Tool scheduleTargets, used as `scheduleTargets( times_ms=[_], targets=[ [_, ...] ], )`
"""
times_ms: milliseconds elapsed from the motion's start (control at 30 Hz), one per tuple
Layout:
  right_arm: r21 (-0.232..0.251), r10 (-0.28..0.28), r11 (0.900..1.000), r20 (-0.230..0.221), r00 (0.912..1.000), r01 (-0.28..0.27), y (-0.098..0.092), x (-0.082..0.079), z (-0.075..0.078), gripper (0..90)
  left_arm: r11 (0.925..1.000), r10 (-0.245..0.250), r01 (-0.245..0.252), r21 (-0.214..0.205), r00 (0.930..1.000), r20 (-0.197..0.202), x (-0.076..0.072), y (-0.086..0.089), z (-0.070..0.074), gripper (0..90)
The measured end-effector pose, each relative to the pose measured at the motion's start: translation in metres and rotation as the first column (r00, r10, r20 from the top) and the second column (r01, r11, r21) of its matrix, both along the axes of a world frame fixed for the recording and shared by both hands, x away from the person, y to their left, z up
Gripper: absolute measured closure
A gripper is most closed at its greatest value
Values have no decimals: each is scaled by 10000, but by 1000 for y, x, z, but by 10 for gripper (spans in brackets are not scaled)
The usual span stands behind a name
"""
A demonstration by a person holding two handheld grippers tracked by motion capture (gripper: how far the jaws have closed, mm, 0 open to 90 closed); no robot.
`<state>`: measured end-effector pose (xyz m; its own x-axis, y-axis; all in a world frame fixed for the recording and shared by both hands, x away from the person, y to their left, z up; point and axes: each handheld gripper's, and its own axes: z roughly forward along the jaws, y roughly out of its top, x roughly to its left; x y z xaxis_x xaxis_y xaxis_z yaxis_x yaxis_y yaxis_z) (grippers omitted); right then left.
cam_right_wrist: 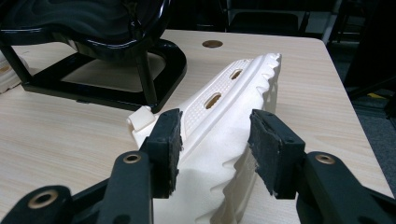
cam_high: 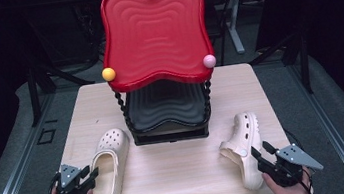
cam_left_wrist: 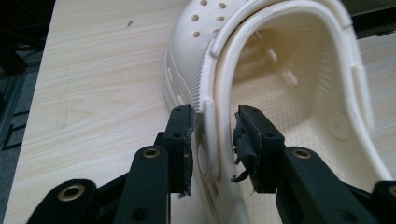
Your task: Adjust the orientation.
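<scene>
Grasping stage on both cream clogs. Left gripper (cam_high: 89, 181) sits at the heel of the left clog (cam_high: 110, 164), which lies sole-down at the table's front left, toe toward the rack. In the left gripper view the jaws straddle the clog's near side wall and heel strap (cam_left_wrist: 208, 140): the left pad looks to touch the outer wall, the right pad stands apart inside the opening, so released, not yet clamped.

Right gripper (cam_high: 261, 158) is at the heel end of the right clog (cam_high: 245, 144), which lies tipped on its side at the front right, treaded sole (cam_right_wrist: 243, 140) facing right. In the right gripper view the left pad is against or just beside the upper, the right pad has a gap to the sole; jaws released too.

Next move, as I judge: close both grippers firmly, lift, and carry toward the two-tier rack. Likely target is the black lower tray (cam_high: 165, 109) or the red upper tray (cam_high: 154, 34); cannot tell which.

In the way: the red tray overhangs the black one, so the lower tier needs a low, level entry. Twisted black posts (cam_high: 121, 108) flank the opening. Yellow ball knob (cam_high: 108, 74) and pink ball knob (cam_high: 209, 61) sit on the red tray's front corners. The soft clog wall may flex and slip under a one-wall pinch. Wooden table (cam_high: 180, 176) otherwise bare between the clogs.
</scene>
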<state>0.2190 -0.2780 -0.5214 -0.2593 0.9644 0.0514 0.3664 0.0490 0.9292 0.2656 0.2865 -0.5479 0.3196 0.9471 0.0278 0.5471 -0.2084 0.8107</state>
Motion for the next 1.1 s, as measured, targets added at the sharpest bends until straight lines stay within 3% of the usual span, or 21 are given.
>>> scheduleTargets(
  times_ms=[67,233,433,667,767,900,967,1033,1100],
  targets=[
    [14,-4,10000,53,10000,4,0,-1,0,530,9999,34,-32,118,9999,-158,1,0,0,694],
    [179,-34,9998,-32,10000,34,-2,-1,0,530,9996,274,-276,-58,9992,-277,1,-1,1,736],
    [429,-162,9989,-89,9998,166,-8,-1,0,529,9971,571,-599,-466,9966,-595,-4,-6,4,755],
    [550,-168,9983,-149,9997,176,-10,-1,0,528,9972,365,-430,-620,9941,-1026,-16,-18,8,733],
    [499,-135,9987,-147,9998,142,-9,-1,0,527,9979,281,-326,-555,9964,-798,-15,-21,7,692],
    [519,-132,9986,-144,9998,139,-9,-1,0,526,9997,61,-60,-229,10000,41,-16,-22,11,614],
    [526,-146,9985,-148,9998,153,-9,-1,-1,526,9997,15,-8,-229,9996,269,-14,-24,12,609],
    [574,-157,9982,-129,9998,164,-9,-1,-1,526,9992,-145,156,-361,9994,300,-11,-25,13,607],
    [513,-147,9986,-128,9998,153,-8,-1,0,527,9996,-207,213,-158,9992,352,-7,-28,13,597]
  ],
)
